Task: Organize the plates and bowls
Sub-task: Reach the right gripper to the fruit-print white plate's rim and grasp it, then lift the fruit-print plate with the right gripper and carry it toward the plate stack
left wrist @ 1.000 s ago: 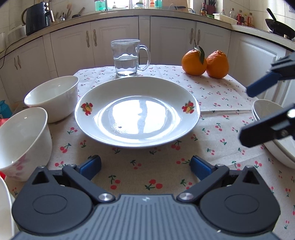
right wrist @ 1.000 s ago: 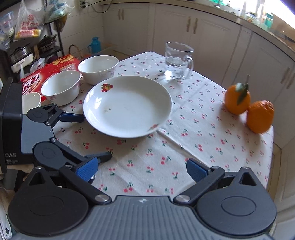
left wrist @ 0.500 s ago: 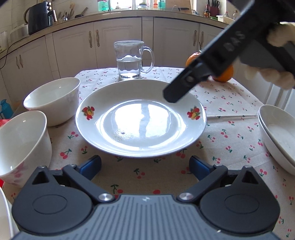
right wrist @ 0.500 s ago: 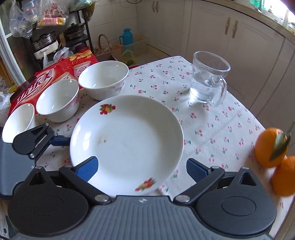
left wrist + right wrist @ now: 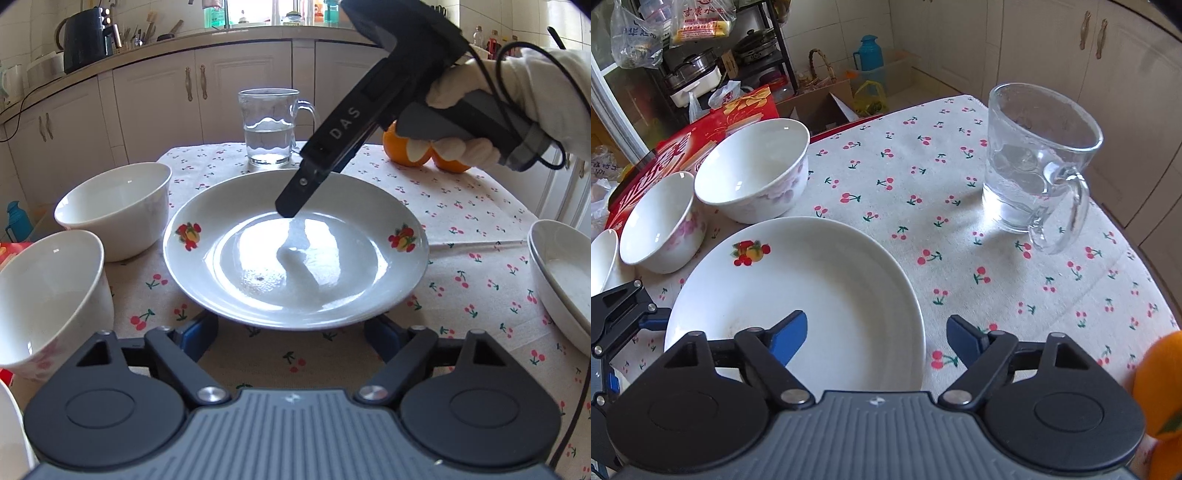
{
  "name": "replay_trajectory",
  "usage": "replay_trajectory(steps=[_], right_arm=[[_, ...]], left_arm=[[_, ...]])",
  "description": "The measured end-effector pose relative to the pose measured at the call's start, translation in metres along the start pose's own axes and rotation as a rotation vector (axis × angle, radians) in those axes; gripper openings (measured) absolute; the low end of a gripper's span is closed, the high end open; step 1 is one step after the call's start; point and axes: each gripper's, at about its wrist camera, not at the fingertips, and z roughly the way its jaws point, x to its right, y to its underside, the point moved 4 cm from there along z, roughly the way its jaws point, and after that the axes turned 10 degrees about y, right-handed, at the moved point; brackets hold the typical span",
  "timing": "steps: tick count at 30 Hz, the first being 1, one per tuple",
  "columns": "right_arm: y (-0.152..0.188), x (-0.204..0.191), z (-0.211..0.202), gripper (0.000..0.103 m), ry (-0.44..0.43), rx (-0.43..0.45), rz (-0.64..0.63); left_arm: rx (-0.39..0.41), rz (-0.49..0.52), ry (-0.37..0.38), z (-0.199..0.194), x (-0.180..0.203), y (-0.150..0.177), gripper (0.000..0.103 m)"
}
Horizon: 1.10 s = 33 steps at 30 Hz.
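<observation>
The near rim of the plate [image 5: 295,254] hid most of the left gripper [image 5: 291,338]'s blue fingertips [image 5: 197,338] in the left wrist view; its jaws stood apart and were closing, one on either side of that rim, and whether the pads touched it could not be told. The right gripper [image 5: 875,341] hung over the same plate, its jaws also apart and closing, one blue fingertip [image 5: 790,334] above the plate's well and the other beyond the rim at about 3 o'clock, the rim between them; contact could not be made out. A gloved hand [image 5: 476,110] carried it.

The plate lay at the middle of the cherry-print tablecloth [image 5: 908,177]. Counted: one plate with fruit motifs; two white bowls [image 5: 114,208] whole at its 9 o'clock, and a third dish cut off by the frame beside them; stacked dishes [image 5: 561,273] at 3 o'clock, cut off, number unclear; one glass mug [image 5: 271,127] with water at 12 o'clock; two oranges [image 5: 402,147] at 1 o'clock, partly hidden behind the hand.
</observation>
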Motion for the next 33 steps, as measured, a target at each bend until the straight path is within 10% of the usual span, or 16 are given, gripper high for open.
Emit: replay_trajectory(steps=[33], right_arm=[[0.019,-0.002,-0.022,0.073,-0.151,-0.027,0.091]], left_arm=[[-0.067,0.102,0.068,-0.018,0.012,0.003,0.086]])
